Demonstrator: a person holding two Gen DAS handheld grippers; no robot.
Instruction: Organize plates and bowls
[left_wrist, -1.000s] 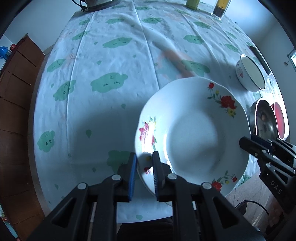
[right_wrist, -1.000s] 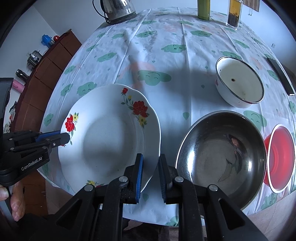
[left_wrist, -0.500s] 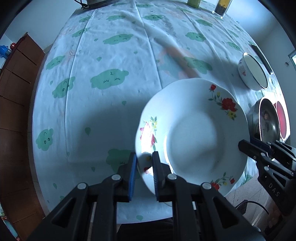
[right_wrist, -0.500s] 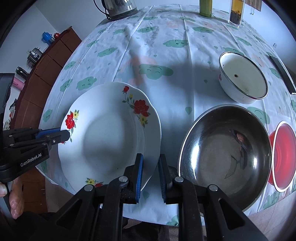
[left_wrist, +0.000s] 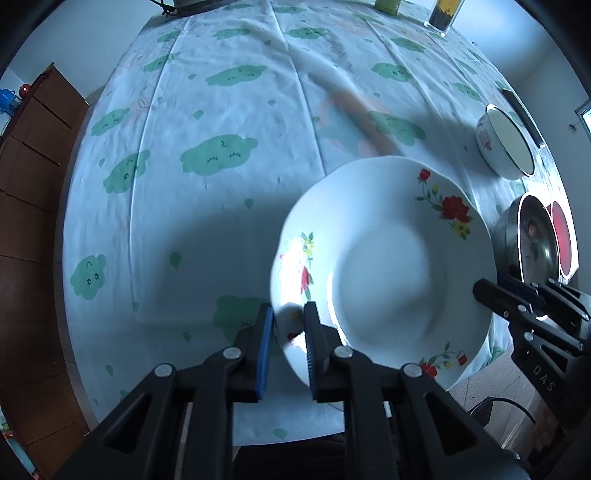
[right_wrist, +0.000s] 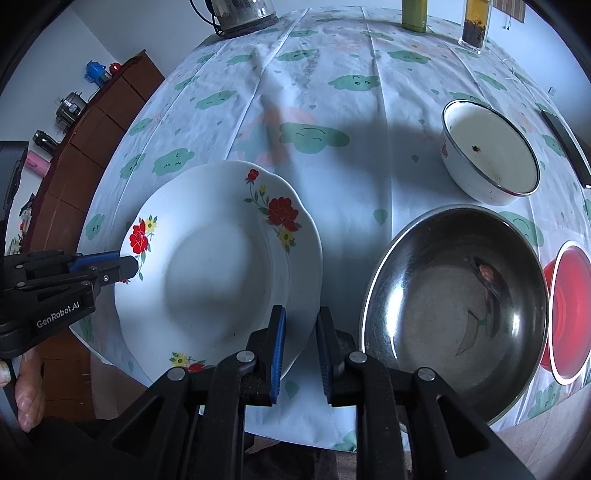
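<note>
A white plate with red flowers (left_wrist: 384, 266) is held over the table's near edge by both grippers. My left gripper (left_wrist: 288, 332) is shut on its left rim. My right gripper (right_wrist: 299, 343) is shut on its right rim; the plate also shows in the right wrist view (right_wrist: 218, 266). A steel bowl (right_wrist: 458, 295) sits right of the plate, close to the right gripper. A white enamel bowl (right_wrist: 491, 155) stands behind it. A red bowl (right_wrist: 569, 314) sits at the far right.
The table has a white cloth with green clouds (left_wrist: 221, 155). A kettle (right_wrist: 240, 14), a green bottle (right_wrist: 413, 14) and a glass jar (right_wrist: 474, 22) stand at the far edge. A dark phone (right_wrist: 565, 147) lies at the right. A wooden cabinet (right_wrist: 92, 122) stands left.
Both grippers and the plate have moved a little forward over the table; the grip on the plate is unchanged.
</note>
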